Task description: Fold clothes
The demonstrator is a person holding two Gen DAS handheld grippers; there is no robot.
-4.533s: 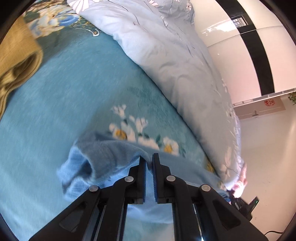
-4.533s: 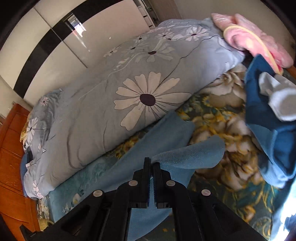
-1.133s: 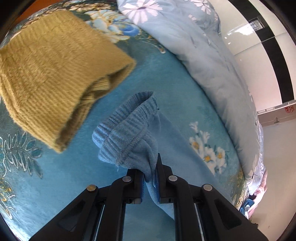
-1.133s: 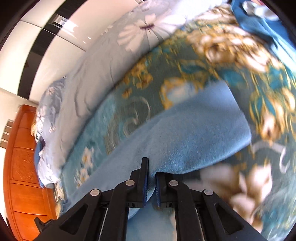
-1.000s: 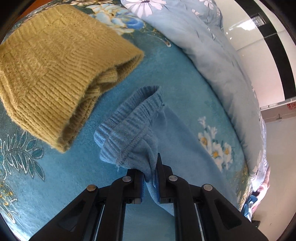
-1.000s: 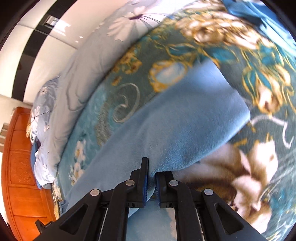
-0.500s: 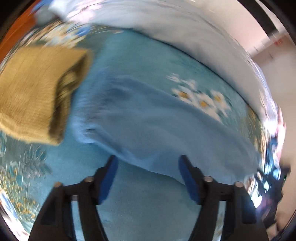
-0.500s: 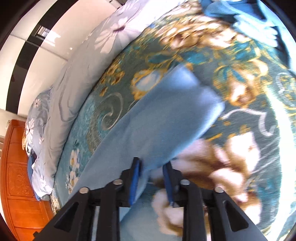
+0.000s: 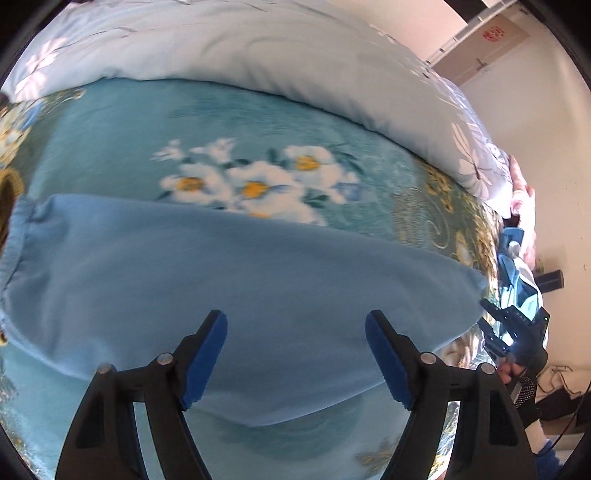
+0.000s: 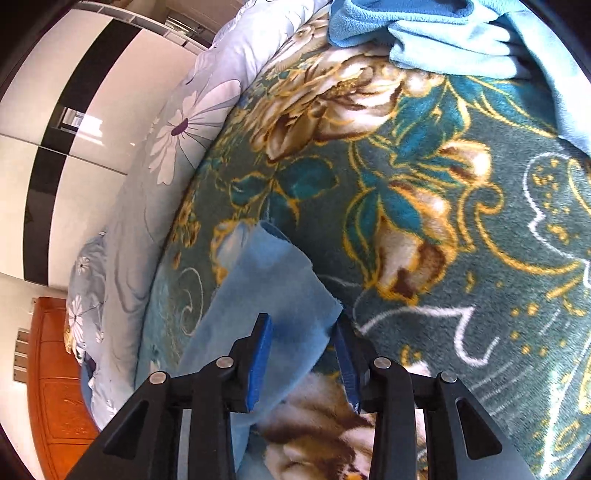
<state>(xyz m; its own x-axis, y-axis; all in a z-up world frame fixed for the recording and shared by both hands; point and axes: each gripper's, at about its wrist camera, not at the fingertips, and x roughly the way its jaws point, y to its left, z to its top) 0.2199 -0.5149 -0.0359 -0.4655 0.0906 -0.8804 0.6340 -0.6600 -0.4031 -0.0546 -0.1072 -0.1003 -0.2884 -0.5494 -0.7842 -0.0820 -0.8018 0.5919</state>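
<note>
A light blue garment [image 9: 240, 280] lies flat as a long folded strip on the teal floral blanket [image 9: 122, 147]. My left gripper [image 9: 295, 325] hovers over its near edge; the jaws are opening wide and the blue pads [image 9: 207, 354] touch no cloth. In the right wrist view one end of the garment [image 10: 273, 288] lies on the blanket [image 10: 461, 277]. My right gripper [image 10: 301, 332] stands open over that end, with the cloth's corner between its fingers but not pinched. The right gripper [image 9: 513, 325] also shows at the garment's far right end in the left wrist view.
A pale blue daisy duvet [image 9: 258, 48] is heaped along the far side of the bed [image 10: 184, 122]. A pile of blue clothes [image 10: 443, 33] lies beyond the right gripper. A mustard knit [image 9: 7, 192] peeks in at the left. A wooden headboard [image 10: 55, 387] stands at the bed's end.
Both grippers have let go of the blue garment and opened. The left one has swung away from the mustard knit along the garment, which now lies flat.
</note>
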